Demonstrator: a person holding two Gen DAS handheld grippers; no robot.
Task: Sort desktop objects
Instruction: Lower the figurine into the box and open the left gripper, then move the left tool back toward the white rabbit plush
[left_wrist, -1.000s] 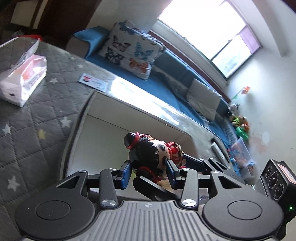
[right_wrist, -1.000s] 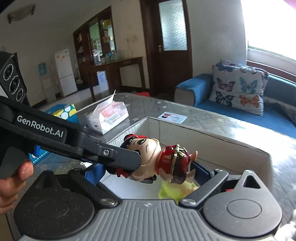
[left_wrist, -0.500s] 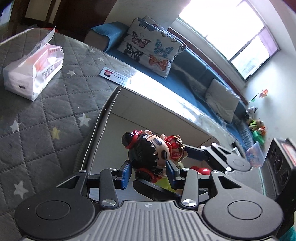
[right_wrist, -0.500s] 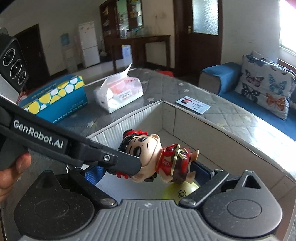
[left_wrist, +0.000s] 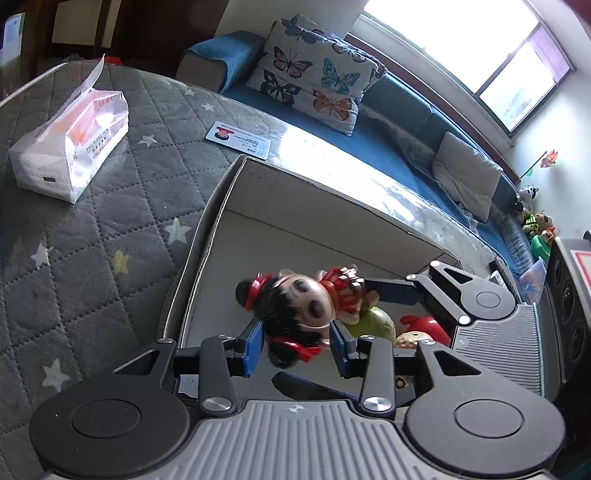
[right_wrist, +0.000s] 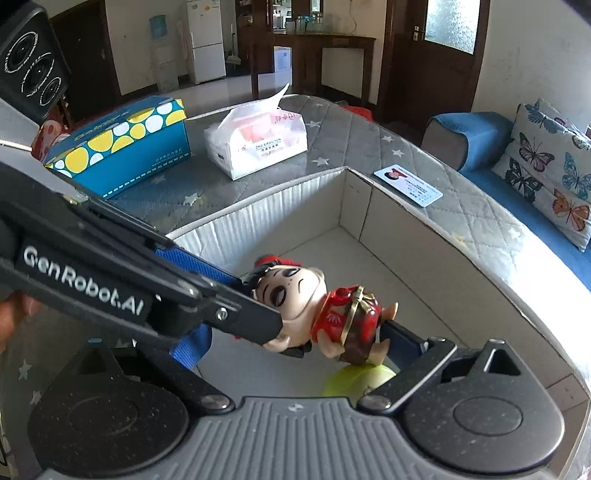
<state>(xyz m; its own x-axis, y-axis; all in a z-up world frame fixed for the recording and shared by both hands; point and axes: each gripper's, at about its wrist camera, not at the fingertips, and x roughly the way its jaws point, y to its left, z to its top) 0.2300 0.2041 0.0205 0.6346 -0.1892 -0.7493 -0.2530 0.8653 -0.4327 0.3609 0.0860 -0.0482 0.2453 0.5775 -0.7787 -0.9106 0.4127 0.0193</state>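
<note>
A doll figurine with black hair and a red outfit (left_wrist: 295, 306) (right_wrist: 314, 310) hangs over the open cardboard box (left_wrist: 225, 199) (right_wrist: 295, 195). My left gripper (left_wrist: 295, 343) is shut on the doll's head. My right gripper (right_wrist: 295, 332) is shut on the doll's body; its arm crosses the left wrist view (left_wrist: 461, 295). In the box below lie a yellow-green ball (left_wrist: 380, 321) (right_wrist: 354, 380) and a red toy (left_wrist: 424, 328).
The box stands on a grey quilted table (left_wrist: 92, 240). A white tissue pack (left_wrist: 70, 144) (right_wrist: 258, 144), a blue dotted tissue box (right_wrist: 122, 147) and a card (left_wrist: 238, 139) (right_wrist: 408, 184) lie on the table. A blue sofa with butterfly cushions (left_wrist: 314, 77) stands beyond.
Both grippers have lowered the doll toward the box floor, still gripping it. The box and table now fill more of both views.
</note>
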